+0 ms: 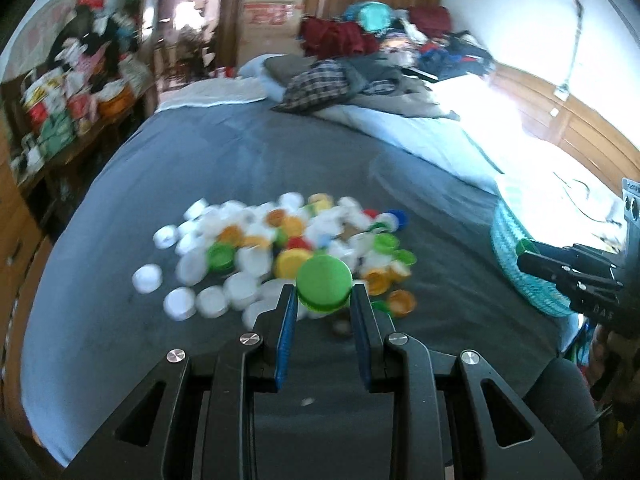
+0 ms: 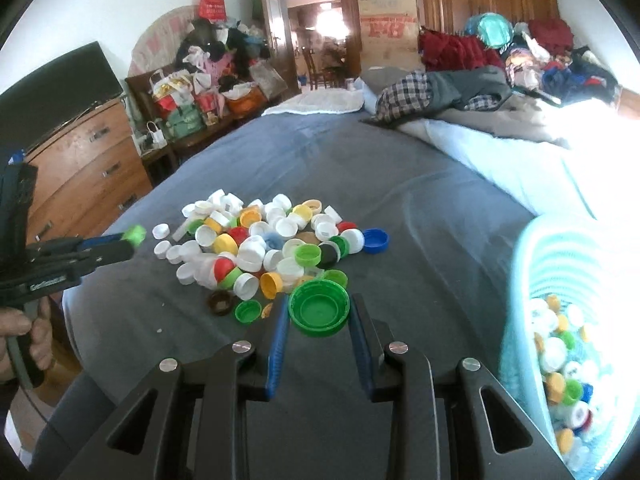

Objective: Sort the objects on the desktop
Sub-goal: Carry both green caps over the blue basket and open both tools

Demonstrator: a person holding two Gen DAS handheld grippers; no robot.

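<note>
Left wrist view: both tools gripped green caps above the bed.
The left tool point(image 1: 323, 300) was closed on a green cap point(image 1: 323, 285); the right tool point(image 2: 319, 312) pinched a larger green lid point(image 2: 319, 312). Beyond lay the cap pile point(image 2: 272, 240) on the bed point(image 2: 420, 208), largely unsorted; the teal basket point(image 2: 520, 320) already held many. No labels were readable.

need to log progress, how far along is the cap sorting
Done: the teal basket already holds a layer of mixed caps. In hand: the left gripper is shut on a green cap, and the right gripper is shut on a larger green cap, open side up. Left: a big pile of caps on the grey bedspread, so roughly midway at best.
</note>
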